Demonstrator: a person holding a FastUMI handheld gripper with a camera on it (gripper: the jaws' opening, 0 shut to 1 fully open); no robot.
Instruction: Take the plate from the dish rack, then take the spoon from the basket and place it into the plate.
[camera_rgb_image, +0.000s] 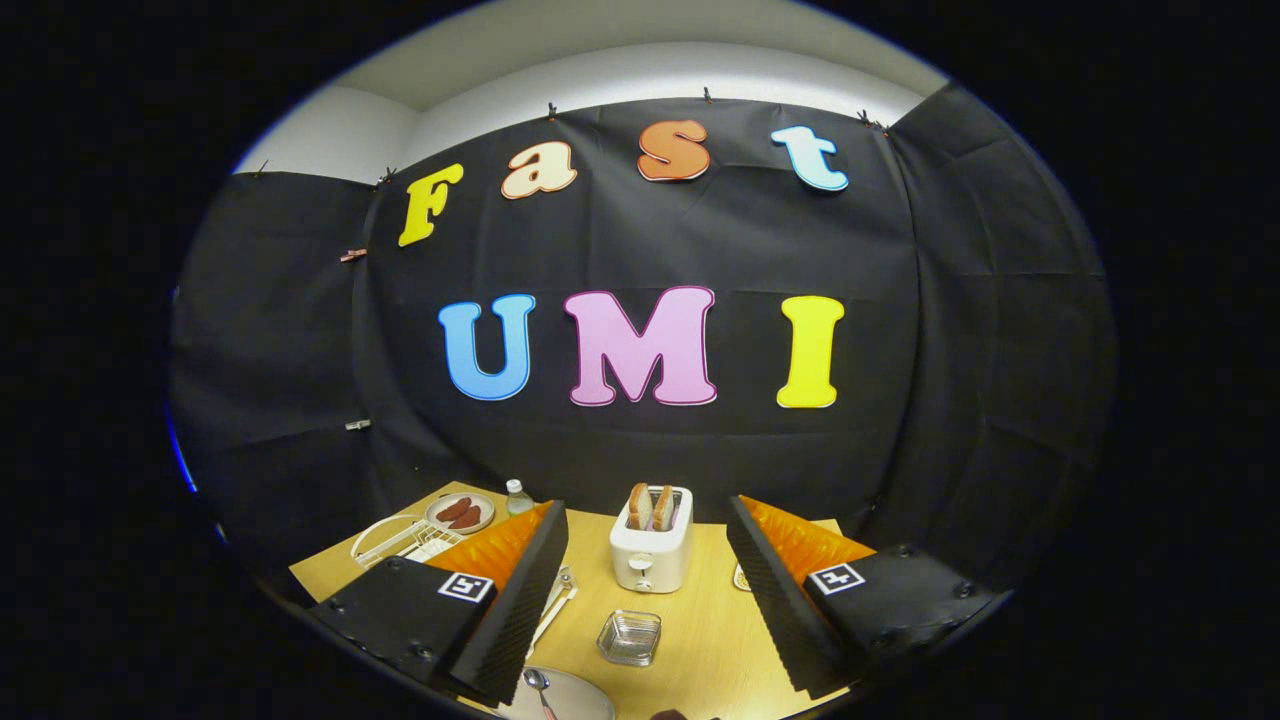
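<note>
Resting in the plate (572, 697) near the fingers' base, the spoon (540, 688) looks delivered, so the task seems done. The gripper (647, 560) hovers above the bench (700, 610), fingers spread wide and grasping nothing, framing the toaster (651, 552) beyond; the dish rack (395, 540) stands behind the left finger.

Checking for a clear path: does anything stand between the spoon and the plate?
Nothing visible does: the spoon already lies on the plate, by the base of the open gripper's fingers.

Toaster (651, 552) and glass dish (630, 637) between open tongs (650, 600)
</note>
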